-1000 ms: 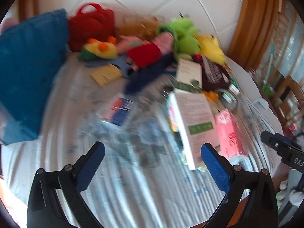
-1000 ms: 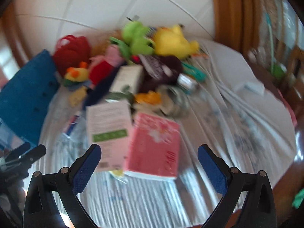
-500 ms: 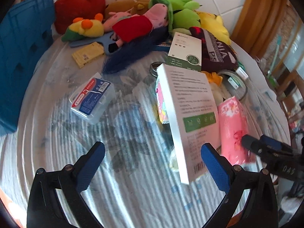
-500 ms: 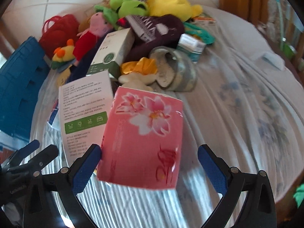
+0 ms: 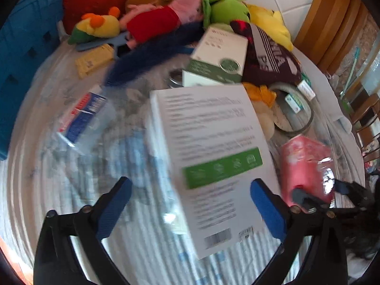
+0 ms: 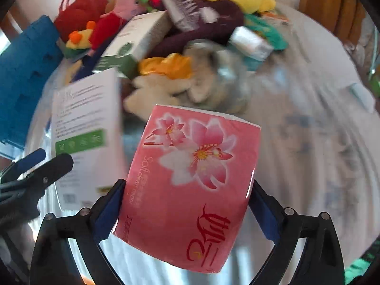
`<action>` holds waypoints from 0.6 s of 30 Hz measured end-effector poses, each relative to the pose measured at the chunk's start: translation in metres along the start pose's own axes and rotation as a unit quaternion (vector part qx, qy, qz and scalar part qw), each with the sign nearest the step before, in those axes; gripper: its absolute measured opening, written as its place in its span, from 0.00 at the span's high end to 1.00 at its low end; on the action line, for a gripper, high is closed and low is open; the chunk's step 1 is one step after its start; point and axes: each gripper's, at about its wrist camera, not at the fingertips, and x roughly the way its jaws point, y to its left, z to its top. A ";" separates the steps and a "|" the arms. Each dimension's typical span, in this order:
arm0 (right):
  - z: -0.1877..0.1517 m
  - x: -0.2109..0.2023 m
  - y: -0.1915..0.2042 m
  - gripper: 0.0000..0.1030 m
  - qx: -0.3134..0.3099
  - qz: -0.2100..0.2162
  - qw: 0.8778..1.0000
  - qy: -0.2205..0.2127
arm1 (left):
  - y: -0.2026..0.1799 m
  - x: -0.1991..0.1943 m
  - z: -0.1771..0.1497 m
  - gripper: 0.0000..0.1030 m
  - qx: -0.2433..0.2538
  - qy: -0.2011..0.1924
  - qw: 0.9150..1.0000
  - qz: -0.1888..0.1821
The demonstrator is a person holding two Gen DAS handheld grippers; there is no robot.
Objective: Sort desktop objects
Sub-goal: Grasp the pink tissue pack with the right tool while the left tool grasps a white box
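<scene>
The left black two-finger gripper with blue pads is spread wide; the matching right gripper has its pads pressed against something.

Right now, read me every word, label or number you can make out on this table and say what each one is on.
"Soft clean paper", or close to it, partly blurred: pink tissue pack between the right gripper's fingers.
Large red Chinese characters: same pack; I can't transcribe them.
"PS" and more white letters, cut off: dark maroon knit item.
Too blurred to read: print and barcode on the big white box, the smaller green-and-white box, the clear case's red-and-blue label.
</scene>
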 end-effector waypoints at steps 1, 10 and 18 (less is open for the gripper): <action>0.000 -0.002 -0.010 0.05 0.006 -0.009 1.000 -0.002 | -0.004 0.005 -0.001 0.20 0.000 0.008 1.000 -0.009; 0.004 -0.002 -0.024 0.03 -0.017 0.000 1.000 -0.006 | 0.003 -0.001 0.005 0.20 -0.017 -0.001 1.000 -0.010; 0.003 0.012 -0.021 0.01 -0.041 -0.002 0.999 0.009 | 0.014 0.018 0.005 0.12 -0.061 0.010 0.997 -0.053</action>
